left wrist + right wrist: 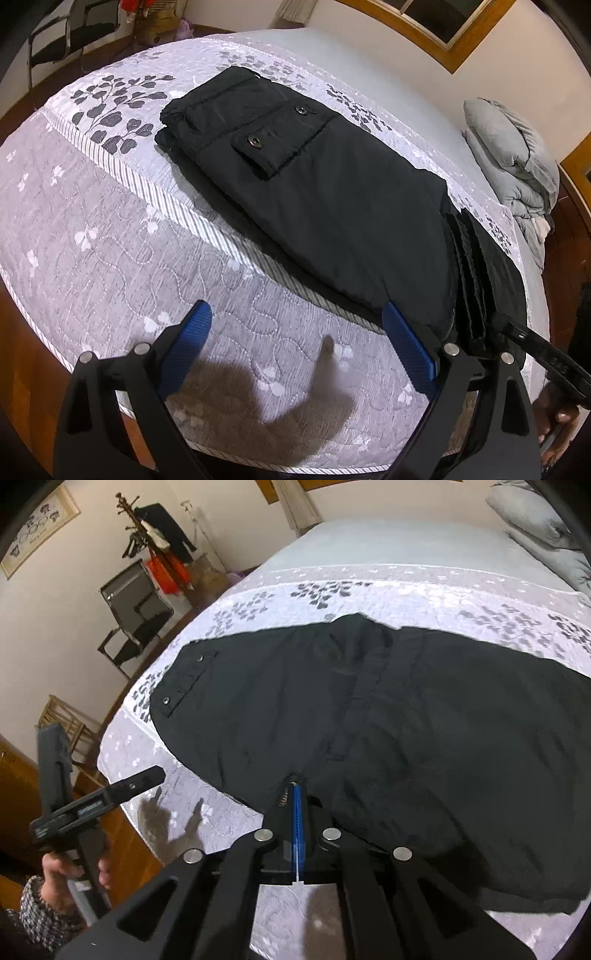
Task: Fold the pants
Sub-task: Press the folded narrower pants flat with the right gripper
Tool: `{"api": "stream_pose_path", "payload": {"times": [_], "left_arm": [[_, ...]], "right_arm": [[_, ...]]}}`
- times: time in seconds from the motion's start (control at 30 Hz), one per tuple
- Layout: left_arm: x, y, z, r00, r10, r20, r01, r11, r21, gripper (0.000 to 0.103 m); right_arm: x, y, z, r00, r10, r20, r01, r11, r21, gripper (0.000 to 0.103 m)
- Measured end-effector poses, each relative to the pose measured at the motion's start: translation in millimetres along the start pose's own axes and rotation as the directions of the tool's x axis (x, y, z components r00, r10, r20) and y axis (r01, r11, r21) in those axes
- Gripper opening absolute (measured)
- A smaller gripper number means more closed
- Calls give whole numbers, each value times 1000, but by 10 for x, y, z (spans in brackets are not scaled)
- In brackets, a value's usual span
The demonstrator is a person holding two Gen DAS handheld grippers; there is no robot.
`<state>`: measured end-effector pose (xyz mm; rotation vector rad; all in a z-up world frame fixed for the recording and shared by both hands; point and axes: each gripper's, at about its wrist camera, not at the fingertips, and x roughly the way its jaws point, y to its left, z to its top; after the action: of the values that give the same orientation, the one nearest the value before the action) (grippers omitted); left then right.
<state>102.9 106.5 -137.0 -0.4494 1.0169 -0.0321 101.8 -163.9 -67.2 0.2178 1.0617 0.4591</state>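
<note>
Right wrist view: your right tool is clamped on the near hem of the black pants, spread across the bed. Your left tool gapes empty, pants edge just beside its right finger, near the bed's front edge.

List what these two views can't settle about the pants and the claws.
- Right claw: shut at the pants edge; how much cloth it pinches is hidden by its own fingers, right wrist view.
- Pants' near end: cut off behind the left claw frame, left wrist view.
- Layers underneath: covered by the top fold, both views.
- Pants' far right: blurred at the lens rim, right wrist view.
</note>
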Motion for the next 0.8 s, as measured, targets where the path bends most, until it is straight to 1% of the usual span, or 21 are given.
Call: {"api": "stream_pose_path", "payload": {"times": [0.03, 0.07, 0.1, 0.13, 0.17, 0.2, 0.23, 0.27, 0.3, 0.33, 0.4, 0.47, 0.5, 0.53, 0.57, 0.6, 0.63, 0.7, 0.77, 0.8], "left_arm": [[-11, 11, 25, 1000, -7, 2, 7, 1000, -6, 93], [-23, 30, 56, 1000, -11, 6, 11, 1000, -16, 93], [-33, 49, 81, 1000, -15, 8, 16, 1000, -26, 94], [-40, 84, 117, 1000, -23, 7, 23, 999, -40, 94], [-46, 111, 138, 1000, -23, 10, 24, 998, -52, 94], [-55, 167, 182, 1000, -18, 17, 19, 997, -73, 94], [-58, 226, 224, 1000, -12, 24, 14, 996, -92, 95], [-59, 289, 265, 1000, 1, 31, 2, 994, -113, 95], [-56, 339, 302, 999, 14, 35, -9, 991, -130, 95], [-50, 394, 340, 999, 28, 38, -22, 989, -149, 95], [-32, 512, 430, 997, 62, 49, -52, 981, -187, 95], [10, 607, 536, 995, 88, 48, -77, 974, -212, 95], [23, 630, 576, 995, 91, 45, -79, 974, -214, 95], [63, 654, 638, 995, 89, 42, -79, 975, -210, 95], [86, 663, 684, 994, 101, 37, -91, 974, -209, 95], [100, 667, 724, 994, 103, 37, -93, 974, -206, 95], [131, 656, 780, 996, 87, 38, -78, 977, -199, 95], [169, 640, 843, 997, 74, 36, -65, 977, -203, 95], [215, 637, 904, 999, 27, 39, -18, 976, -218, 95], [243, 661, 913, 999, 16, 39, -7, 974, -228, 95]], "right_arm": [[-71, -60, -10, 1000, -6, 8, 6, 1000, 11, 13], [-161, -133, -30, 1000, -13, 23, 12, 1000, 26, 34], [-283, -234, -60, 998, -29, 49, 26, 999, 46, 42], [-391, -323, -87, 996, -52, 73, 48, 997, 56, 41], [-517, -441, -123, 991, -96, 90, 90, 994, 64, 41], [-594, -537, -156, 987, -130, 97, 123, 990, 74, 45], [-683, -652, -187, 980, -169, 108, 159, 983, 92, 51], [-763, -769, -219, 972, -202, 119, 188, 975, 115, 62], [-860, -924, -264, 961, -245, 131, 225, 963, 151, 70], [-935, -1060, -304, 948, -287, 138, 260, 948, 181, 73], [-1064, -1322, -403, 915, -376, 148, 334, 910, 244, 87], [-1153, -1527, -486, 873, -466, 142, 413, 863, 292, 88], [-1180, -1610, -526, 853, -504, 139, 446, 840, 310, 91], [-1200, -1687, -565, 838, -529, 135, 466, 822, 327, 91], [-1222, -1758, -611, 830, -541, 132, 473, 810, 346, 91], [-1232, -1805, -647, 830, -542, 133, 469, 807, 360, 91], [-1238, -1854, -700, 833, -536, 134, 457, 805, 378, 91], [-1240, -1904, -734, 841, -520, 147, 435, 813, 388, 91], [-1228, -1895, -757, 846, -507, 165, 420, 825, 379, 91], [-1221, -1901, -768, 848, -503, 168, 418, 828, 373, 91]]}}
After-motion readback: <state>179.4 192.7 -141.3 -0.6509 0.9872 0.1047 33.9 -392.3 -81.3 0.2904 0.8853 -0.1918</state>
